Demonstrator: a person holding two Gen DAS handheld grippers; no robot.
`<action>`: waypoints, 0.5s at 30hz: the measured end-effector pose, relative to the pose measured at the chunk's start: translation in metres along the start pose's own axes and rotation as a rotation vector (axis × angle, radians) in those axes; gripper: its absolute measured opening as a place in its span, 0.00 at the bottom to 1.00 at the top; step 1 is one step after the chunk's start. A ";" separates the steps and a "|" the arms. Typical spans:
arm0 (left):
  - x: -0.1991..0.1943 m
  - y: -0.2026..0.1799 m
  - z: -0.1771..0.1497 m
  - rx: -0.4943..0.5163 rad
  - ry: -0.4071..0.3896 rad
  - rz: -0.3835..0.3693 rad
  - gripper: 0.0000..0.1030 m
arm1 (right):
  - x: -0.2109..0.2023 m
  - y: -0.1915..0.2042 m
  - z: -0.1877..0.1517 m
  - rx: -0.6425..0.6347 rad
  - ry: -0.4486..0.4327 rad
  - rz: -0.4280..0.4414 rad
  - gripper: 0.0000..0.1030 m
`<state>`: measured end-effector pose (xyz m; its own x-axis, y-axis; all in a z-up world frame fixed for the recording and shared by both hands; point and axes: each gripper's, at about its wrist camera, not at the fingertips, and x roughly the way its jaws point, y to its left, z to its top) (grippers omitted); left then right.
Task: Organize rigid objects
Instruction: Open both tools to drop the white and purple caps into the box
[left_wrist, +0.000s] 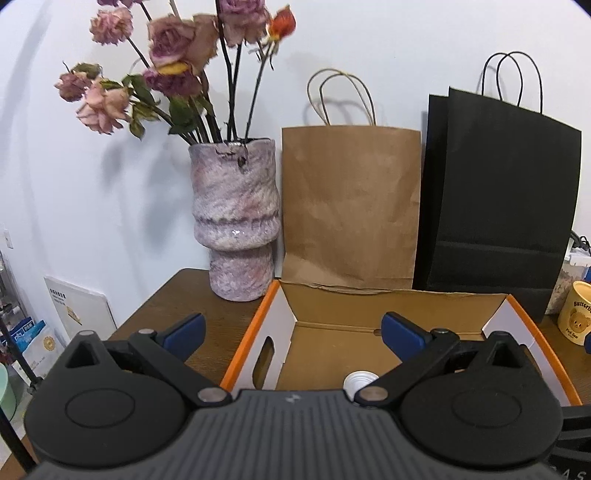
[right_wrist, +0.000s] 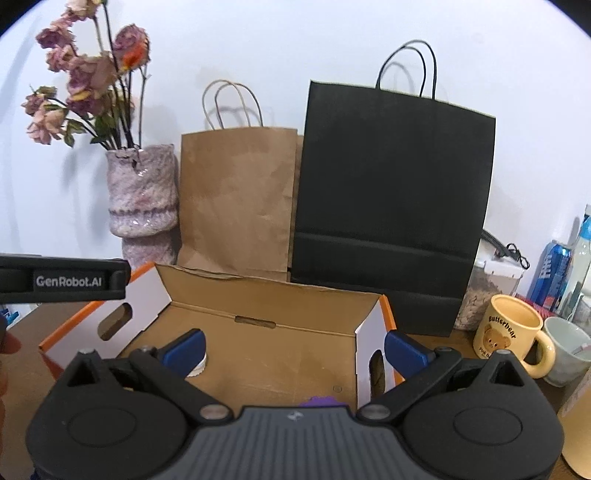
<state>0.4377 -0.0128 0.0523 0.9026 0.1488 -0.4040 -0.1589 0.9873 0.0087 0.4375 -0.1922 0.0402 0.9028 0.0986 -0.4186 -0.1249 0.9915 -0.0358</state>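
Note:
An open cardboard box with orange edges (left_wrist: 246, 343) (right_wrist: 369, 332) stands on the wooden table in front of both grippers. A white ridged cap (left_wrist: 356, 382) lies on its floor; it also shows in the right wrist view (right_wrist: 197, 367), partly behind a finger. A small purple object (right_wrist: 319, 401) peeks out at the box's near edge, mostly hidden. My left gripper (left_wrist: 291, 332) is open and empty over the box's left wall. My right gripper (right_wrist: 293, 349) is open and empty over the box's right part. The left gripper's body (right_wrist: 70, 280) shows at the left of the right wrist view.
A pink vase with dried roses (left_wrist: 240, 218), a brown paper bag (left_wrist: 351, 206) and a black paper bag (left_wrist: 498, 199) stand against the wall behind the box. A yellow bear mug (right_wrist: 506, 334), a white cup (right_wrist: 569, 350) and a blue can (right_wrist: 552, 273) stand at the right.

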 end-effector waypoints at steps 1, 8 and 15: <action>-0.003 0.000 0.000 0.001 -0.004 -0.005 1.00 | -0.004 0.000 0.000 0.000 -0.005 -0.001 1.00; -0.031 0.005 -0.004 -0.003 -0.025 -0.029 1.00 | -0.029 -0.003 -0.006 0.004 -0.016 -0.006 1.00; -0.054 0.010 -0.014 -0.006 -0.018 -0.045 1.00 | -0.054 -0.007 -0.016 0.000 -0.016 -0.014 1.00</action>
<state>0.3816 -0.0120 0.0620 0.9160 0.1056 -0.3869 -0.1207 0.9926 -0.0149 0.3827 -0.2060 0.0489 0.9108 0.0864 -0.4037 -0.1125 0.9928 -0.0413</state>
